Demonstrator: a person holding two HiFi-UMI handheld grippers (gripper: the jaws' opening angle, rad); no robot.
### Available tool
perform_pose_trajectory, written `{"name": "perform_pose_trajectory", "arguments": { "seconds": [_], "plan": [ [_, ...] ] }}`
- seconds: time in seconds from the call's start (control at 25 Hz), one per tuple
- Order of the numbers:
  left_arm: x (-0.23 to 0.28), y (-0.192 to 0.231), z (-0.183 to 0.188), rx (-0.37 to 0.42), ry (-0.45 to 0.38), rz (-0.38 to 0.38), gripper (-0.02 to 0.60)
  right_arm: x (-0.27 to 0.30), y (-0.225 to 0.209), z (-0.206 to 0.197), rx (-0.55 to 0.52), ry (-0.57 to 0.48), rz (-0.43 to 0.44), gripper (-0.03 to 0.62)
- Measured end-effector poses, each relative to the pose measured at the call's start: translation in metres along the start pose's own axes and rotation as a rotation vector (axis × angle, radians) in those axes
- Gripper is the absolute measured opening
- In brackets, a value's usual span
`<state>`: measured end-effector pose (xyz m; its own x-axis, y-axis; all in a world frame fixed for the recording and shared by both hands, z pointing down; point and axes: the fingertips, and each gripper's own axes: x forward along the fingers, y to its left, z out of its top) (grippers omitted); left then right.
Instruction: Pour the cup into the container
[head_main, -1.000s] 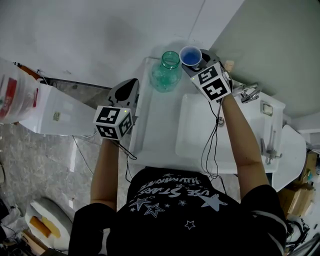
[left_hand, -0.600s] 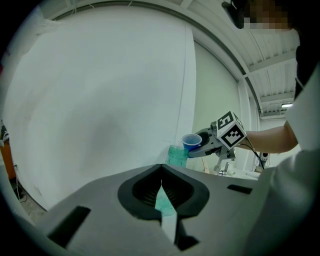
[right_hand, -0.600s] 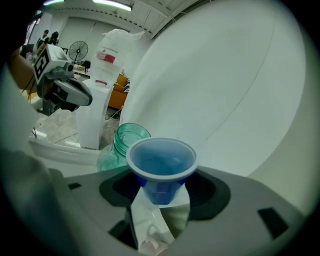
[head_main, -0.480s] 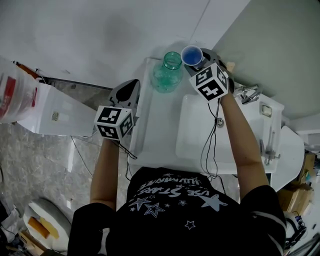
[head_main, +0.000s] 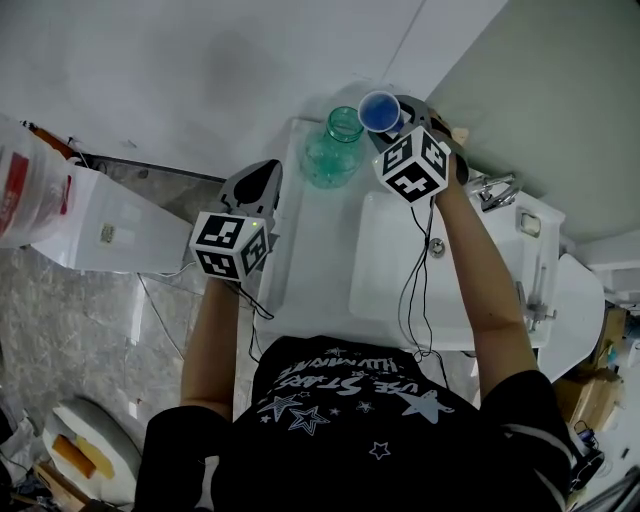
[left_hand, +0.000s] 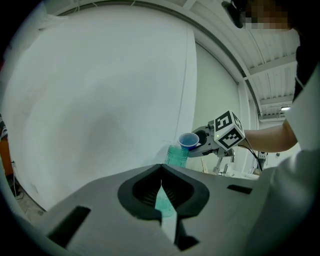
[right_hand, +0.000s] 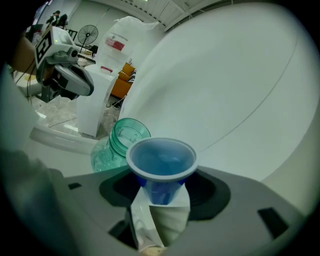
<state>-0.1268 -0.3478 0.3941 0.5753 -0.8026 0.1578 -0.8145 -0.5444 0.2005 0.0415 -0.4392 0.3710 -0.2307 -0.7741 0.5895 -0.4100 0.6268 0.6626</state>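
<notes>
Cup of blue plastic is clamped in right hand-held gripper, just beside green glass jar; left hand-held gripper closed, empty.

White sink basin centre-right, chrome tap on its right edge, red-printed bag far left.

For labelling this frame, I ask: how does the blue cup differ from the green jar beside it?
The small blue plastic cup is held in the air by the right hand-held gripper; the larger green glass jar stands on the white counter. The cup widens toward its rim; the jar narrows to a neck. The cup is opaque; the jar is see-through. Both have round, open mouths.
</notes>
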Motion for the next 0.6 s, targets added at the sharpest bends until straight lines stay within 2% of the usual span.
{"name": "perform_pose_trajectory", "arguments": {
  "seconds": [0.6],
  "plan": [
    [0.0012,0.0019,0.0002,-0.014,-0.010,-0.005,0.012,0.0019,-0.0074,0.0019,-0.149,0.062,-0.076,0.272]
  ]
}}
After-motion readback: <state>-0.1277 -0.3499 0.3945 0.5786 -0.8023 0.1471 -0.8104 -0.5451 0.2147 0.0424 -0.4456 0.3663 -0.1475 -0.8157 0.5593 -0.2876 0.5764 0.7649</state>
